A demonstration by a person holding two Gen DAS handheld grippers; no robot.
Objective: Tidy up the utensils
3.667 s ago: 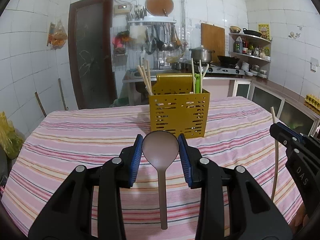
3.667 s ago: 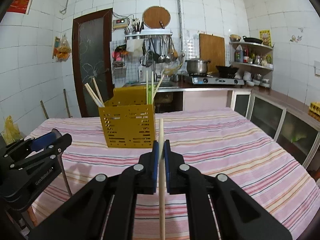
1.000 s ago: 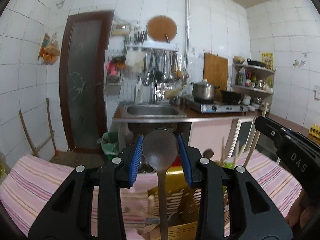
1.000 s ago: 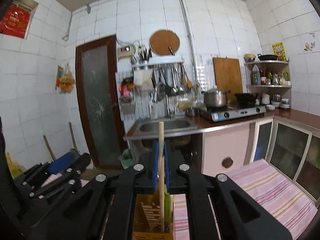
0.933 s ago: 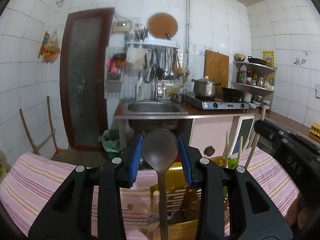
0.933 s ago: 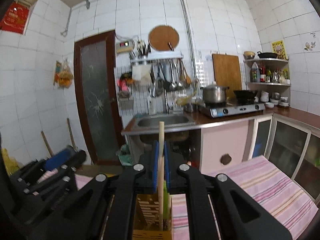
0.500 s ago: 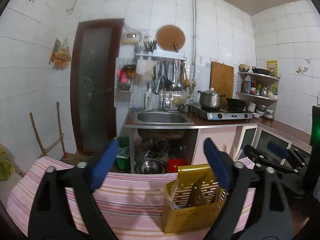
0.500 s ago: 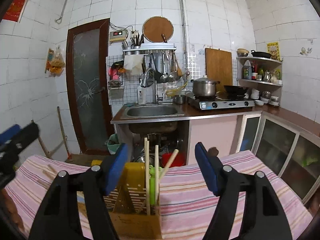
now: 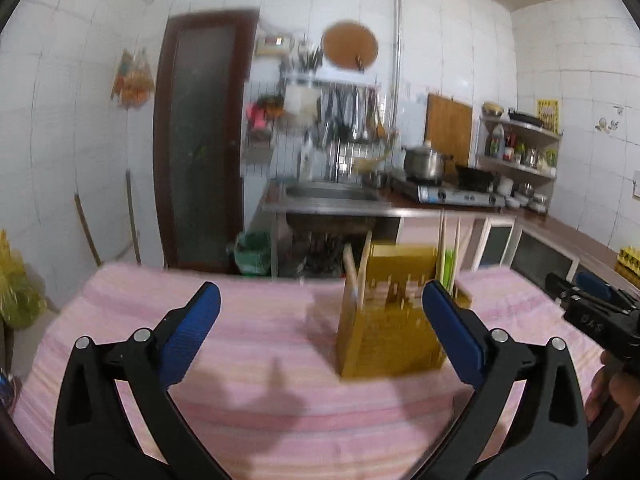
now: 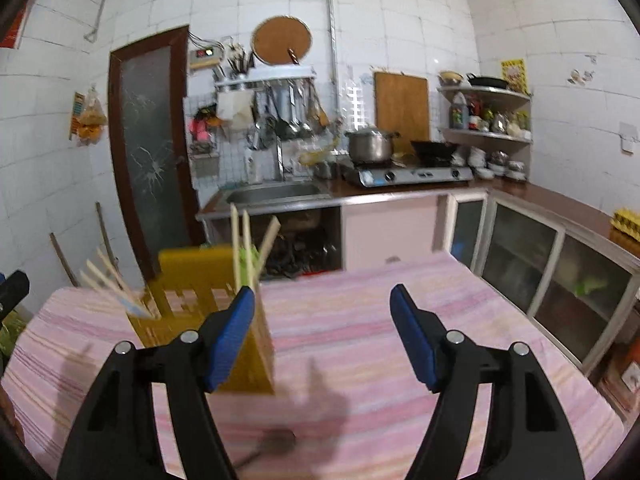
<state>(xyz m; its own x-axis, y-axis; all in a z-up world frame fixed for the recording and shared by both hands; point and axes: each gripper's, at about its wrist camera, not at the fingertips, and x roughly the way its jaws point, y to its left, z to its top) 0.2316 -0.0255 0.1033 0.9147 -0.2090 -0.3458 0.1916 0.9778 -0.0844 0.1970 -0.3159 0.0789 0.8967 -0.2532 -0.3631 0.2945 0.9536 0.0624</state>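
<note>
Both tools are seen empty. The left hand-held gripper [image 9: 320, 328] stands with its jaws spread about as wide as they go; they have just been opening further, and nothing is between the blue pads. The right hand-held gripper [image 10: 322, 334] is also parted, less widely, with nothing between its pads. The yellow utensil holder [image 9: 390, 320] stands upright on the counter [image 9: 248, 344], which is covered by a pink striped cloth; in the left wrist view it lies ahead and partly behind the right-hand finger. Several chopsticks [image 10: 240, 244] are seen standing in it, with further sticks leaning out at its other end [image 10: 108, 280]; whether a spoon is inside cannot be told, the holder being blurred. Low in the right wrist view a dark spoon-like object [image 10: 276, 438] appears to lie on the cloth, too blurred to name with certainty. Judgement: the deposit step appears complete for both hands. If that object is a utensil, at least one piece remains to be collected; the near part of the counter is not shown, so the remainder cannot be counted.
</note>
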